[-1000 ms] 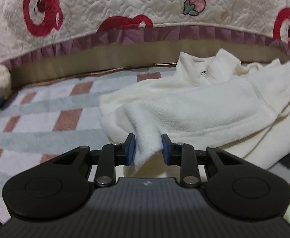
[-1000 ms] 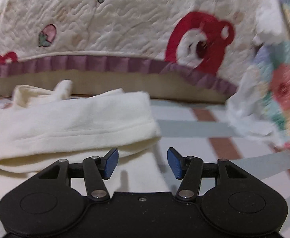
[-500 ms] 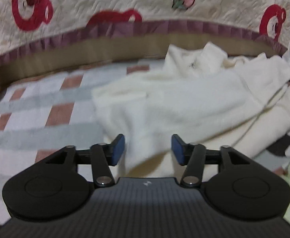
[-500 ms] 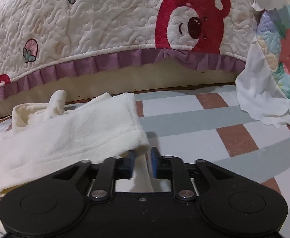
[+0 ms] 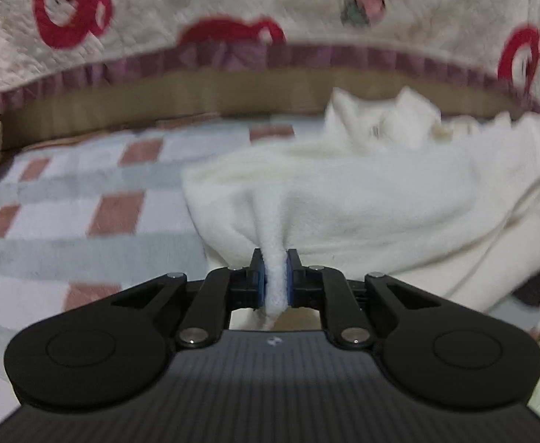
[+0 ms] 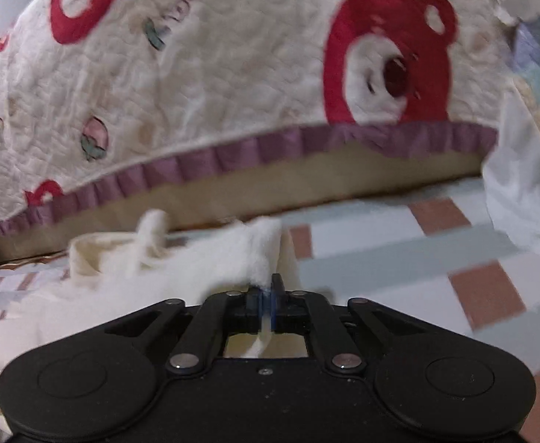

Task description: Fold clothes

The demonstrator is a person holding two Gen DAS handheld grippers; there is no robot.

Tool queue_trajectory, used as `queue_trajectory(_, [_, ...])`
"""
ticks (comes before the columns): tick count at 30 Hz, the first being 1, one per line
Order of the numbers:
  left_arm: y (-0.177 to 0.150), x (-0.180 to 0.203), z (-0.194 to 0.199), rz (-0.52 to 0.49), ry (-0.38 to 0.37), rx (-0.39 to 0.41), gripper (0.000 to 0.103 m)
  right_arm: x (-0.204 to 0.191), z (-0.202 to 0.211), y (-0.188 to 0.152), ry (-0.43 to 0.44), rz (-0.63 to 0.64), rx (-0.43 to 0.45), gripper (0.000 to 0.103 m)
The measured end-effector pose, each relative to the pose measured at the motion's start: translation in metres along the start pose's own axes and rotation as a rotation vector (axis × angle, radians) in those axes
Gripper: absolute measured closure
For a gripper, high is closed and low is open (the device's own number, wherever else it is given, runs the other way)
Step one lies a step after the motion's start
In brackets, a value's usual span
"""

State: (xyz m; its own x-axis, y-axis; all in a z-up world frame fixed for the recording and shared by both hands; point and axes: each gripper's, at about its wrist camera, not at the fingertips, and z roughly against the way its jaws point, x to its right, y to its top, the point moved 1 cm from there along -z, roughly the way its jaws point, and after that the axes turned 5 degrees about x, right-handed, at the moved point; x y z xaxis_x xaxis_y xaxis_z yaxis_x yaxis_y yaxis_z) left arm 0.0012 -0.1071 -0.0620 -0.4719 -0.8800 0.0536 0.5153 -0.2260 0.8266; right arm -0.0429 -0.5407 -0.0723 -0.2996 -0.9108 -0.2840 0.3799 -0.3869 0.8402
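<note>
Where half a second ago the left tool (image 5: 274,280) stood spread, both now pinch the cream fleece garment (image 5: 380,199), lying on the checked blanket (image 5: 85,199) below the bear quilt (image 6: 233,74); right tool (image 6: 266,304) grips its far edge, ready to lift

No legible text, brand or number in either view. The quilt (image 6: 233,85) carries coloured letter-like shapes at upper left of the right wrist view, too blurred to read. The left gripper's body (image 5: 273,376) bears a small pale mark at centre, indecipherable.
</note>
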Motion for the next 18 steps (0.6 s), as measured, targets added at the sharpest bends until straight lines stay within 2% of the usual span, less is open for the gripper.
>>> queue_trajectory(2, [0.027,-0.017,0.014,0.060,-0.017,0.062,0.093,-0.006,0.000,0.024,0.029,-0.007,-0.003,0.098])
queue_trajectory(4, [0.053,-0.043,0.010,0.155,-0.044,0.070,0.093,-0.009,-0.007,0.054,0.048,-0.020,-0.025,0.098])
queue_trajectory(9, [0.083,-0.089,-0.079,0.357,-0.028,-0.080,0.093,-0.016,-0.057,0.119,0.046,-0.072,-0.134,0.098])
queue_trajectory(11, [0.081,-0.103,-0.117,0.465,0.011,-0.139,0.092,-0.022,-0.087,0.134,0.037,-0.062,-0.198,0.098])
queue_trajectory(12, [0.076,-0.110,-0.133,0.517,0.048,-0.161,0.088,-0.025,-0.102,0.137,0.023,-0.045,-0.232,0.098])
queue_trajectory(14, [0.064,-0.123,-0.157,0.606,0.125,-0.179,0.074,-0.027,-0.133,0.132,-0.036,-0.019,-0.307,0.095])
queue_trajectory(15, [0.059,-0.126,-0.155,0.626,0.105,-0.147,0.062,-0.026,-0.140,0.127,-0.073,-0.016,-0.309,0.074])
queue_trajectory(16, [0.055,-0.128,-0.152,0.643,0.074,-0.109,0.058,-0.025,-0.143,0.121,-0.105,-0.017,-0.301,0.056])
queue_trajectory(18, [0.048,-0.127,-0.139,0.631,-0.024,-0.036,0.054,-0.020,-0.139,0.109,-0.109,-0.037,-0.270,0.056])
